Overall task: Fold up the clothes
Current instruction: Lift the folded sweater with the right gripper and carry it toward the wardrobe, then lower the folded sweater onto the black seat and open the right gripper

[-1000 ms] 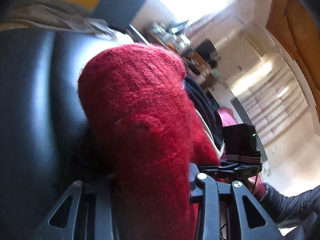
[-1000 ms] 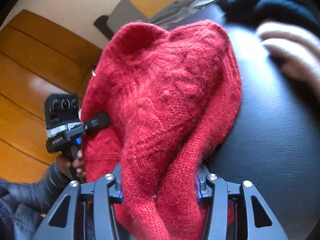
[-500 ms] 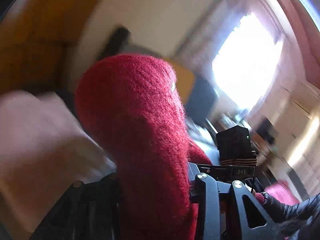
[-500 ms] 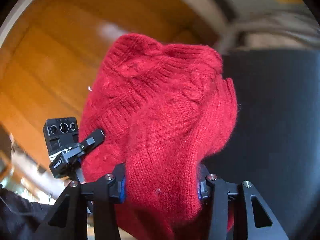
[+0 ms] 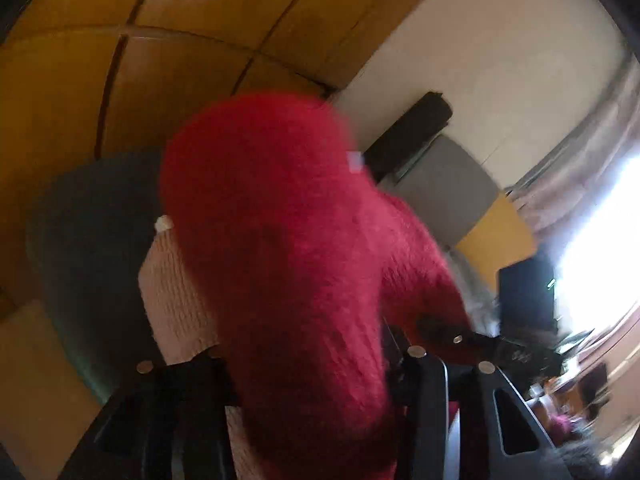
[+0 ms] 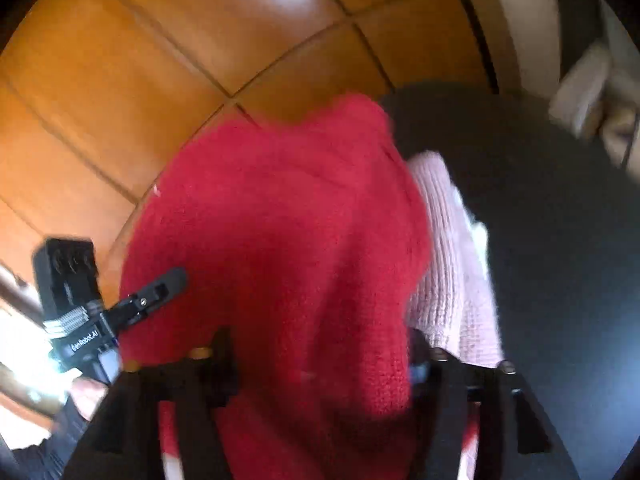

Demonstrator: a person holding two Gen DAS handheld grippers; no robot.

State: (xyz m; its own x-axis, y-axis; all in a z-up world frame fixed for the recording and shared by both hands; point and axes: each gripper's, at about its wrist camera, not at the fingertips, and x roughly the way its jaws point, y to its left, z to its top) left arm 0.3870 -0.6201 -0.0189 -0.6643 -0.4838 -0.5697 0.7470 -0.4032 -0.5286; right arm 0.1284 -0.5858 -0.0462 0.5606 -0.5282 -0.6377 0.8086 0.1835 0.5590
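The red sweater (image 5: pixel 288 280) is bunched between the fingers of both grippers and is carried above a pink knitted garment (image 6: pixel 452 280) that lies on a dark round table (image 6: pixel 560 240). Orange floor tiles (image 6: pixel 160 60) are seen beyond the table edge.

The jaws of the left gripper (image 5: pixel 312 364) are opening, with the red knit still filling the gap between them. The jaws of the right gripper (image 6: pixel 320 356) are likewise opening, and the sweater is still seated between them. Whether the pads still press on the cloth cannot be told; both views are blurred.

Risks judged from this position:

- A release while the sweater hangs partly past the table edge is likely to let the free portion slide toward the floor, since much of the red bulk is seen over the tiles in the right wrist view.
- If one gripper lets go ahead of the other, the folded bundle is expected to swing and unfold, because the fluffy knit holds no crease.
- Loose fibres may be snagged on a finger, so that the sweater is dragged when the gripper is withdrawn.
- If the sweater is dropped off-centre, the pink garment underneath may be shifted or rumpled.

The sweater's lower end is hidden behind the grippers, so its contact with the pink garment cannot be confirmed.
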